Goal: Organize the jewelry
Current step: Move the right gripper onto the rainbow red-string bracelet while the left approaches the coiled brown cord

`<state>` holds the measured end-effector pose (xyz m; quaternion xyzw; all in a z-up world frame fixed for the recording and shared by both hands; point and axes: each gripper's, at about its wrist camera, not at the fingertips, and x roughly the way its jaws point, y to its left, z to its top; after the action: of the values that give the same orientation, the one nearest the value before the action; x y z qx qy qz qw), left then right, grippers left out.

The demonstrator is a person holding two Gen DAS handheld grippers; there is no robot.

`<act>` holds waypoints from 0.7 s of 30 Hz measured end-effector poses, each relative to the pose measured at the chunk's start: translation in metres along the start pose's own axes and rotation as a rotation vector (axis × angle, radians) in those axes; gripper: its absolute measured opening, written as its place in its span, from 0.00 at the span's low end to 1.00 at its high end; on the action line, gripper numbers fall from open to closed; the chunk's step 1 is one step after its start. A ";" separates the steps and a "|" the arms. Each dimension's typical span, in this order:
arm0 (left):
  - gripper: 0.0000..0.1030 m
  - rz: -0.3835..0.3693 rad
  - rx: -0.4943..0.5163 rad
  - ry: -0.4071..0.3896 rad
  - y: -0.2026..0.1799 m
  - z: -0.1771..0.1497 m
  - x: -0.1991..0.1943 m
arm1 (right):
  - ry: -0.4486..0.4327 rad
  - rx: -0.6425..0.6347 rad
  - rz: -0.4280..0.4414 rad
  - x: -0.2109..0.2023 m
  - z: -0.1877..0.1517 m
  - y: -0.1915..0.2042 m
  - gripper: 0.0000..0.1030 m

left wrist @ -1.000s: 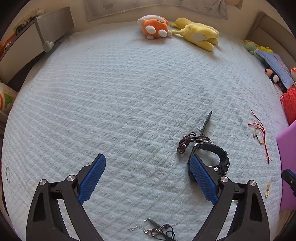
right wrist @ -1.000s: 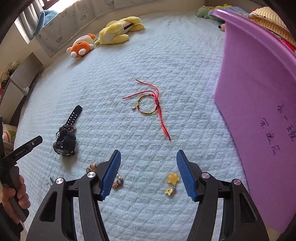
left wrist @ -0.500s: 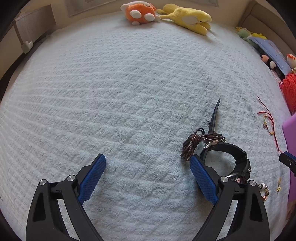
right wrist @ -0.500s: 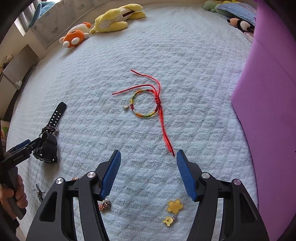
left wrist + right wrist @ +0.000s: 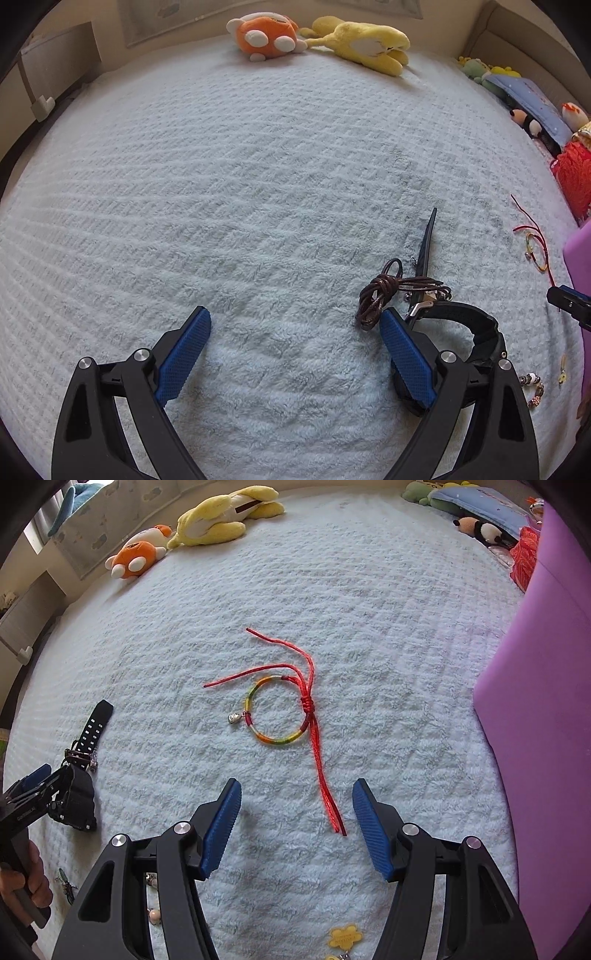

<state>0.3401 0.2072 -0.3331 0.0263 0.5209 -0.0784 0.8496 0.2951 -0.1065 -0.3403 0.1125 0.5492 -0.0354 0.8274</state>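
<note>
pale fleece bed, jewelry scattered, both grippers gaping

pale blue waffle-textured blanket (image 5: 369,609) covers the whole bed, and every piece lies loose on it. the one container-like thing is a purple box (image 5: 546,709) at the right edge of the right wrist view; only its smooth outer wall shows, so what it holds cannot be told.

counted: one braided bracelet (image 5: 280,710), a round loop in green, yellow, orange and red thread with a small silver charm and four loose red satin cord ends, the longest running down between the blue pads of the right gripper (image 5: 295,827). those jaws stand apart, clamping nothing, with the cord tip near the right pad. one black watch (image 5: 476,328) with a rubbery perforated strap lies just right of the left gripper (image 5: 295,343), whose ribbed blue jaws are also spread wide and empty. one brown leather cord (image 5: 384,291), knotted in coils, rests against the watch strap. one yellow flower charm (image 5: 343,938) sits at the bottom of the right wrist view, and one beaded bracelet (image 5: 533,386) lies beside the watch.

two plush toys lie at the far edge: one orange plush (image 5: 266,35), one yellow plush (image 5: 365,40).
</note>
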 end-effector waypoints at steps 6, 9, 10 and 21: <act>0.88 -0.007 0.003 -0.008 -0.006 0.007 0.006 | -0.004 -0.017 0.008 0.010 0.015 0.009 0.58; 0.88 -0.011 0.014 -0.024 -0.011 0.011 0.010 | -0.001 -0.024 0.000 0.015 0.019 0.012 0.58; 0.88 -0.009 0.013 -0.023 -0.011 0.013 0.011 | -0.001 -0.021 -0.001 0.016 0.020 0.012 0.58; 0.82 -0.021 0.046 -0.048 -0.018 0.017 0.014 | -0.023 -0.051 -0.019 0.023 0.029 0.018 0.58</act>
<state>0.3586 0.1862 -0.3375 0.0386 0.4986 -0.1000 0.8602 0.3336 -0.0938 -0.3482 0.0857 0.5414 -0.0309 0.8358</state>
